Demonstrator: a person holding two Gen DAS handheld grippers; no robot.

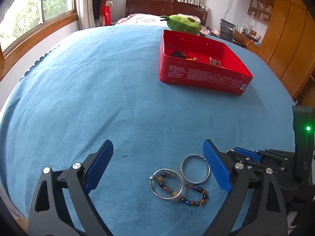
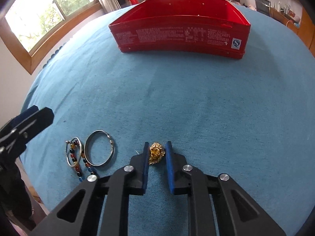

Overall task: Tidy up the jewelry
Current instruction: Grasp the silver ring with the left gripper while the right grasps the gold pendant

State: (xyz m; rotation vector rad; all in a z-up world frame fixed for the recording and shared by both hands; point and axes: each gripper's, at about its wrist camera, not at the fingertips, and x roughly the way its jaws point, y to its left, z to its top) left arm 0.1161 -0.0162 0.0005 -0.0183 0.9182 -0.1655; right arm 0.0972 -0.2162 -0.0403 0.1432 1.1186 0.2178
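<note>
My left gripper (image 1: 158,147) is wide open above the blue cloth, with two silver bangles (image 1: 195,168) (image 1: 167,183) and a multicoloured bead bracelet (image 1: 194,196) lying between its fingers. My right gripper (image 2: 157,149) stands narrowly around a crumpled gold jewelry piece (image 2: 156,153) on the cloth; its pads sit at the piece's sides and contact is unclear. The bangles (image 2: 100,147) and beads (image 2: 78,165) lie to its left. The open red tin box (image 1: 202,63) holds several jewelry pieces; it also shows in the right wrist view (image 2: 181,33).
A green plush toy (image 1: 182,24) sits behind the box. The blue cloth (image 1: 98,88) covers a round table. A window, a bed, a desk and wooden cabinets surround it. The right gripper's body (image 1: 275,163) is at the left view's right edge.
</note>
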